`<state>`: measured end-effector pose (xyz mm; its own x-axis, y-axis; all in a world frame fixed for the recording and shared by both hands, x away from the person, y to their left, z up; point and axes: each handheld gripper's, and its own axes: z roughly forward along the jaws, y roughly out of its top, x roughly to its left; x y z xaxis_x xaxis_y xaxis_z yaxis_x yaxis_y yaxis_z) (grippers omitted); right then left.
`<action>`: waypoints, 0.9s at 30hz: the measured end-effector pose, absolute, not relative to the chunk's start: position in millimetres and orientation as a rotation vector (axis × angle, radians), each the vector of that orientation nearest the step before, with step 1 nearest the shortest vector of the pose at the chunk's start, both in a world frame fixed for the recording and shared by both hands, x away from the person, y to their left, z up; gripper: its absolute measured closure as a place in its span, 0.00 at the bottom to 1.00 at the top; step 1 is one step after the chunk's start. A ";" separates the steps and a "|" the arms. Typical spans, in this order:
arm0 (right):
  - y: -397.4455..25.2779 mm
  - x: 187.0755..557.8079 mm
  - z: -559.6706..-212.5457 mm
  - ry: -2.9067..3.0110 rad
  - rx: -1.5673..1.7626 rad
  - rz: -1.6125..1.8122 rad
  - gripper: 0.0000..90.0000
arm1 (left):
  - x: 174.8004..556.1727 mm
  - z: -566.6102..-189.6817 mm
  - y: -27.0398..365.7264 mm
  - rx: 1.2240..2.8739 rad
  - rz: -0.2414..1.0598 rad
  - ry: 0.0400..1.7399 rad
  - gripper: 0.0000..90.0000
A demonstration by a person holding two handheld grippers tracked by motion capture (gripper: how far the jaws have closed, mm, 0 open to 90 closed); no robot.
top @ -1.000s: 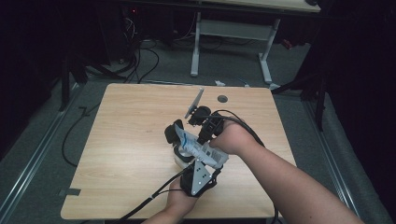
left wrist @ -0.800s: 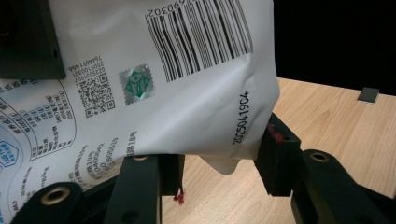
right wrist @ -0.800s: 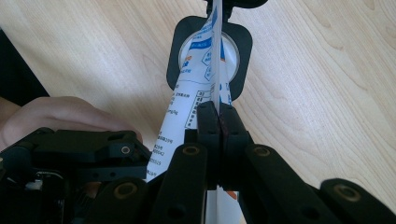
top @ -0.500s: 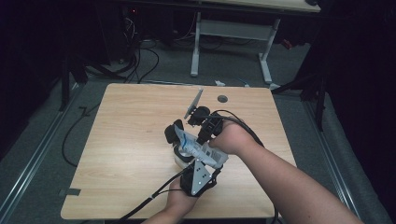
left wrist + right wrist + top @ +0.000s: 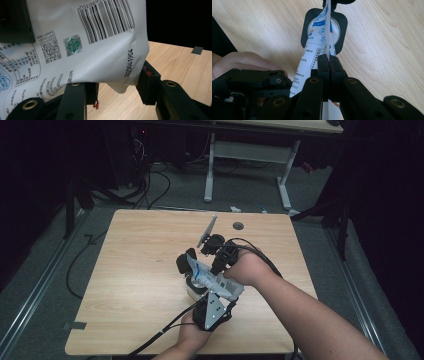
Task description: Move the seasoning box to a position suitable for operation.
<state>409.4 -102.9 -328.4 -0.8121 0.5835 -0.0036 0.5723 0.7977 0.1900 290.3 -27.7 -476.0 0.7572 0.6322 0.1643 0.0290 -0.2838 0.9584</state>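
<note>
Pouch (image 5: 212,279) of white plastic with blue print and a barcode is held between my two tools, above the middle of the wooden counter (image 5: 140,270). My right hand-held gripper (image 5: 328,65) has its jaws pressed together on the thin sealed edge of the pouch; in the right gripper view the two black jaws meet with only the flat film between them. My left hand-held gripper (image 5: 117,86) is at the other end of the pouch. In the left gripper view its jaws stand a little apart, and a folded corner of the pouch hangs down between them; the right jaw touches the film near the printed date code, but for the left jaw I cannot tell if it presses the film, so I cannot tell if this grip is closed on the pouch.

Under the pouch, in the right gripper view, I see a black square holder with rounded corners (image 5: 324,30) lying on the counter, and the far end of the pouch points at its round white middle. In the high view my right hand (image 5: 250,267) comes over from the right side, and my left hand (image 5: 192,335) is near the front edge of the counter
</note>
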 end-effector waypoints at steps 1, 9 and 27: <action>-103.0 409.4 -328.7 2.921 0.940 0.278 0.99 | 290.3 -476.0 -27.7 1.780 0.639 0.517 0.65; -104.9 408.1 -332.6 2.928 0.948 0.263 0.99 | 287.3 -485.2 -26.4 1.788 0.610 0.533 0.65; -108.4 404.9 -339.1 2.939 0.951 0.243 0.99 | 285.4 -498.6 -22.5 1.800 0.581 0.550 0.65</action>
